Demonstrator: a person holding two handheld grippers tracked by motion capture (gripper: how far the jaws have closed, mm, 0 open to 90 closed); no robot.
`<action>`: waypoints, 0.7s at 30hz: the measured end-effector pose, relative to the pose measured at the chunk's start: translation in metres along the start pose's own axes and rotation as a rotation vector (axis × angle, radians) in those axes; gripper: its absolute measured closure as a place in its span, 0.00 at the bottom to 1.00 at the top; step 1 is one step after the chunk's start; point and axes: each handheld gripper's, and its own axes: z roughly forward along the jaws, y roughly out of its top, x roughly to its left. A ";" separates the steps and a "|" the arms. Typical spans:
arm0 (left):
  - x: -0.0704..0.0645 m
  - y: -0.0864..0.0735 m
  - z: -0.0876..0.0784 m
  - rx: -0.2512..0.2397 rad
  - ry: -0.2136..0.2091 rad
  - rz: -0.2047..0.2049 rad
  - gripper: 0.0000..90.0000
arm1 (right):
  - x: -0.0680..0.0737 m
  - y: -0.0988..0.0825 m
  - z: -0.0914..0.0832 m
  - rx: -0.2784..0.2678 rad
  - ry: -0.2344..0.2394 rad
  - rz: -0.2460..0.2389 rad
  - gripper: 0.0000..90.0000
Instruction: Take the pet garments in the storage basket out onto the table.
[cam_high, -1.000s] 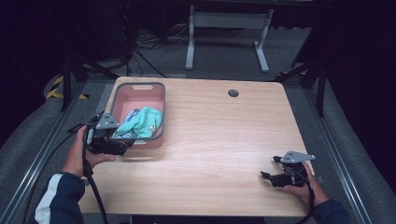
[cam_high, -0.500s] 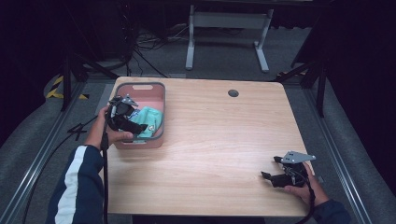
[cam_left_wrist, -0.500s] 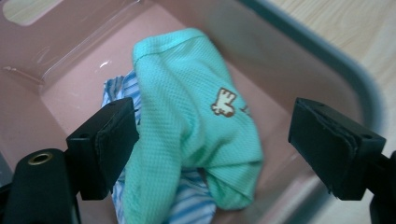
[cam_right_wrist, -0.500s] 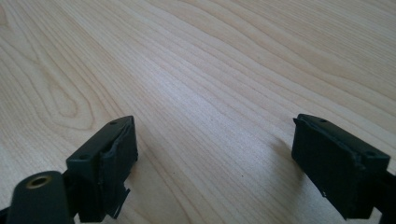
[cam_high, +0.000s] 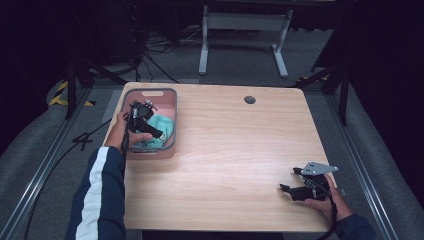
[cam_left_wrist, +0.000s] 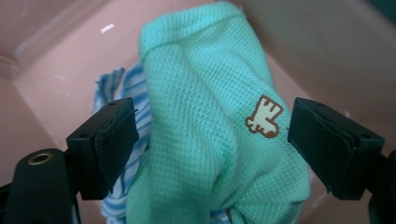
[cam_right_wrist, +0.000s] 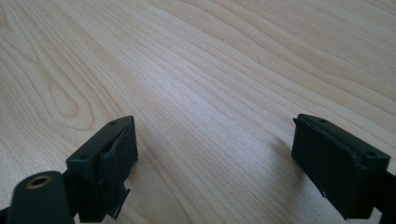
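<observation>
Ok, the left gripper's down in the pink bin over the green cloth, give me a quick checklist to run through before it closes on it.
1. Left gripper jaws open wide enough for the fold: ok, they stand apart on either side of it.
2. Green cloth centred between the jaws: ok, its raised fold sits in the gap.
3. Pads touching the cloth: cannot tell, the left pad looks close to it, the right one apart.
4. Striped cloth out of the bite: not ok, it lies under the green one beside the left jaw and may come along.
5. Pink bin wall away from the jaws: ok.
6. Right gripper out of the way: ok, open over bare table.
</observation>
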 end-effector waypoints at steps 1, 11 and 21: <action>-0.001 0.002 0.002 0.009 0.009 0.007 0.20 | 0.000 0.000 0.000 0.000 0.000 -0.001 0.16; -0.004 0.013 0.028 0.181 0.033 0.048 0.18 | 0.000 0.000 0.000 0.000 -0.001 -0.001 0.16; -0.002 0.018 0.032 0.257 -0.014 0.040 0.25 | 0.000 0.000 0.000 0.000 -0.001 -0.001 0.16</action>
